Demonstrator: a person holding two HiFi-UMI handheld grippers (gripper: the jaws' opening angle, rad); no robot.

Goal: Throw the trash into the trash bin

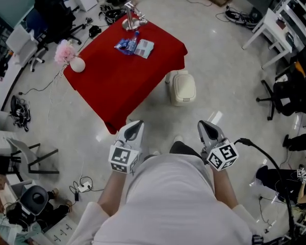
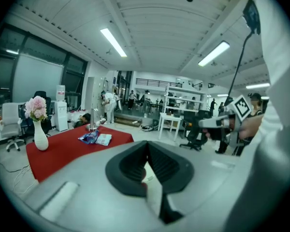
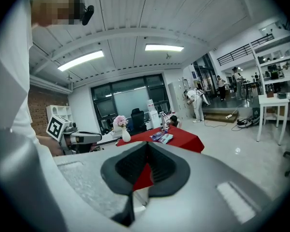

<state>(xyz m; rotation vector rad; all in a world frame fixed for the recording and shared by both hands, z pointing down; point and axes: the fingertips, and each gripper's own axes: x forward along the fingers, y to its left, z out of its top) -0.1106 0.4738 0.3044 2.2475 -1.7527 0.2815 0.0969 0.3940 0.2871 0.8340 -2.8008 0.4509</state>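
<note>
Trash (image 1: 135,47), a blue wrapper and a pale flat packet lying against each other, sits on the far part of the surface (image 1: 117,86), which is covered in a red cloth that hangs over its edges. Near it, at the far corner, stands a shiny metal stand (image 1: 130,20). At the left corner a white vase (image 1: 77,64) holds pink flowers (image 1: 65,51). The trash bin (image 1: 182,87), cream-coloured with its lid down, stands on the pale glossy floor (image 1: 219,75) just beside the right-hand edge of the surface. The person in a white top stands well back from the surface. The left gripper (image 1: 134,129) and the right gripper (image 1: 208,129) are held out low in front of the body. Both have their jaws closed together with nothing between them, and both are well apart from the trash and the bin. Around the room are black office chairs (image 1: 53,9), a white table (image 1: 270,27) at the far right, loose cables (image 1: 19,111) on the floor at the left, and long ceiling lights (image 2: 113,41) overhead.
</note>
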